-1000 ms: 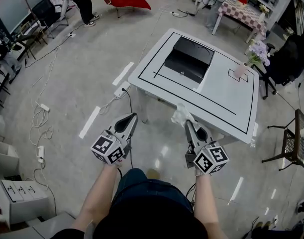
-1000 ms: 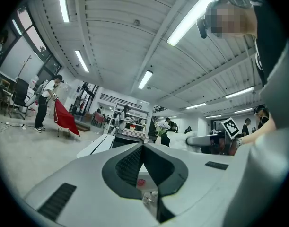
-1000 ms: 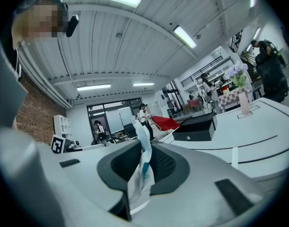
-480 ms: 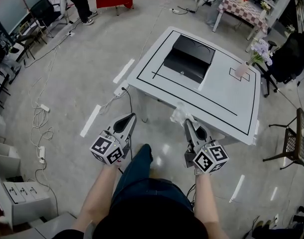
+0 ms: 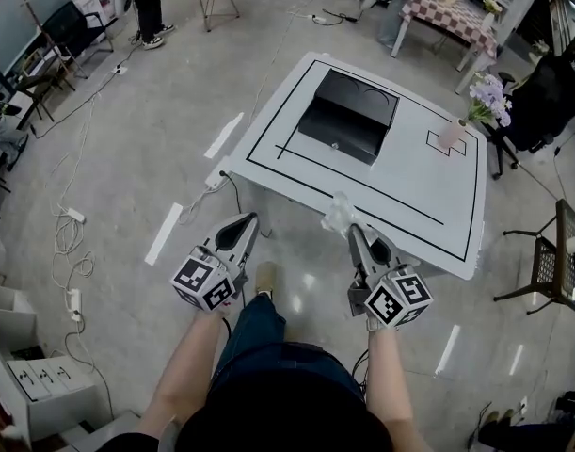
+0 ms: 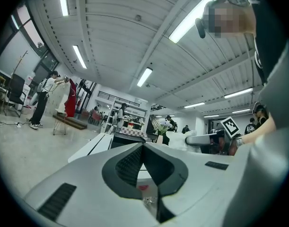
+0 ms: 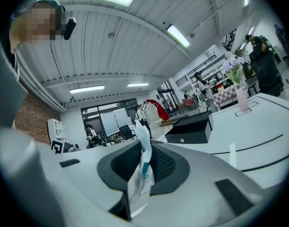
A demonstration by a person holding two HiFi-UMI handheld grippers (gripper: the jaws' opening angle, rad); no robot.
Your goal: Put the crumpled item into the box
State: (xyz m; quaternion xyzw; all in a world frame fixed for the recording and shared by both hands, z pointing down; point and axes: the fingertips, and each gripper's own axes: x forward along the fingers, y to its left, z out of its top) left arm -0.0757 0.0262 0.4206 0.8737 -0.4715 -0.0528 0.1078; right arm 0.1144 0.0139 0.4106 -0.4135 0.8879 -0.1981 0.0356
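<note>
A crumpled white item (image 5: 339, 213) sticks out of my right gripper (image 5: 352, 231), which is shut on it just before the near edge of the white table (image 5: 414, 191). In the right gripper view the item (image 7: 143, 167) is pinched between the ribbed pads and stands up past the tips. The open black box (image 5: 348, 113) sits on the table's far left part, beyond both grippers; it also shows ahead as the box (image 7: 189, 129). My left gripper (image 5: 248, 220) is level beside the right one, shut with nothing in it (image 6: 143, 144), short of the table's left corner.
A pink vase with flowers (image 5: 454, 132) stands in a marked square at the table's far right. Black lines frame the tabletop. Cables and a power strip (image 5: 212, 183) lie on the floor left of the table. A chair (image 5: 551, 262) stands to the right. People stand far off.
Both grippers have travelled forward together toward the table, the right one keeping the crumpled item. The table and box have shifted in the head view, and the person's foot has stepped forward.
</note>
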